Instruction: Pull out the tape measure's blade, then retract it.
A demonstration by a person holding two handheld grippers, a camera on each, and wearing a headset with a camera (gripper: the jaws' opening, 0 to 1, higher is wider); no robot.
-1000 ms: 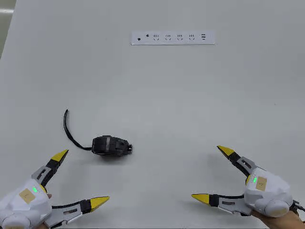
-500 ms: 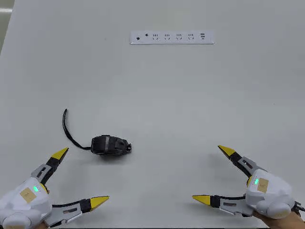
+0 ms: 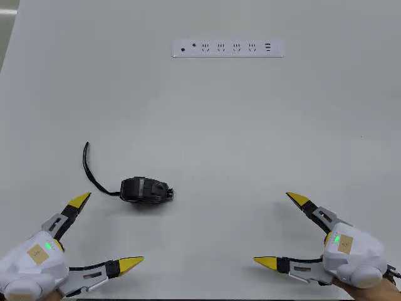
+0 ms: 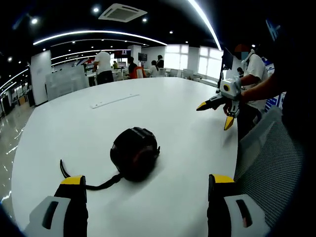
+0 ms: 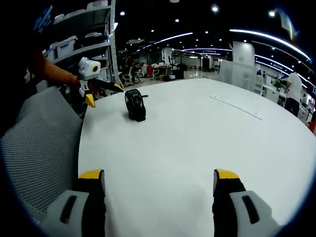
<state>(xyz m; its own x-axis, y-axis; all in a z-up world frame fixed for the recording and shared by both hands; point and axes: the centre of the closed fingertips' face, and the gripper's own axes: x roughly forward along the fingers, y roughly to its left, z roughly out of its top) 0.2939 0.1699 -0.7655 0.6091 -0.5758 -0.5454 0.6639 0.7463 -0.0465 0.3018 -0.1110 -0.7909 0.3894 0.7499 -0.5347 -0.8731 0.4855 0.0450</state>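
I saw the left gripper (image 3: 106, 232) and right gripper (image 3: 280, 229) both spread wide, the tape measure (image 3: 145, 190) just beyond the left; their tan stickers (image 3: 37, 253) were unreadable.

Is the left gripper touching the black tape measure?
Apart. The head view shows bare white tabletop between the open left gripper and the black tape measure.

A black tape measure (image 3: 145, 190) lies on its side, wrist strap (image 3: 91, 169) trailing left.
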